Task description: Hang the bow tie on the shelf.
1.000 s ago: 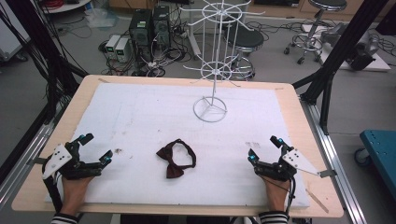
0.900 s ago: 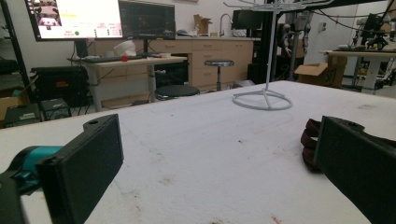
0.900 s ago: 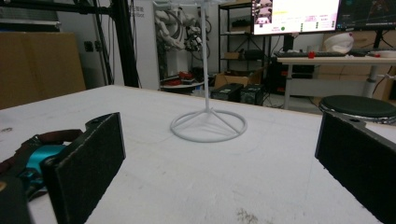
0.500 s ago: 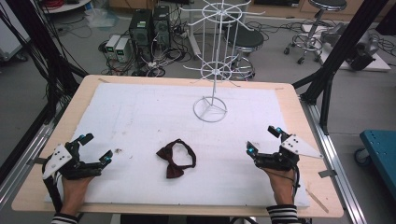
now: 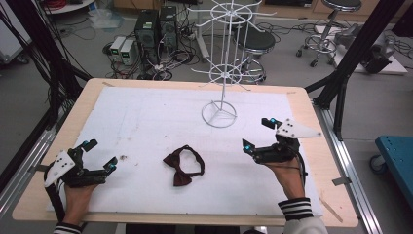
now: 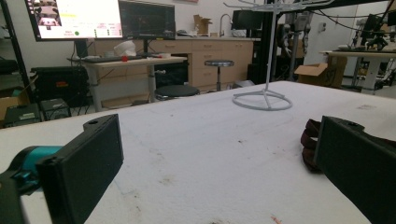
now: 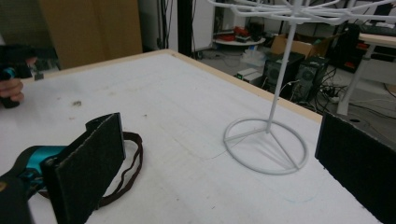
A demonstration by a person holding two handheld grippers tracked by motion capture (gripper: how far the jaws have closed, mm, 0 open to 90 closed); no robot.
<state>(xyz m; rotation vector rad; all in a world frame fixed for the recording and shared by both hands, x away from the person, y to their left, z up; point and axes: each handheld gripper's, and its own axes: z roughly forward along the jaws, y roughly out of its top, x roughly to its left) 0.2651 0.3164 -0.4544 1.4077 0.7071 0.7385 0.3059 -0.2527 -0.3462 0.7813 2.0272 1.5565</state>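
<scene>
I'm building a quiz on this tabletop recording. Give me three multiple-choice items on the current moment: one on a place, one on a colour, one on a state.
1. Where does the bow tie lie?
A. Hung on the white wire rack
B. On the white mat, between the two hand-held grippers
C. On the floor

2. What colour is the bow tie?
A. Dark red
B. Yellow
C. Bright green

3. How does the right hand-held gripper stand?
A. Shut on the bow tie
B. Shut on the rack's pole
C. Open, holding nothing

Answers:
1 B: the high view shows it flat on the mat, the left hand-held gripper on one side and the right on the other.
2 A: it reads maroon in the high view.
3 C: the right gripper view shows its jaws wide apart with bare mat between.
</scene>
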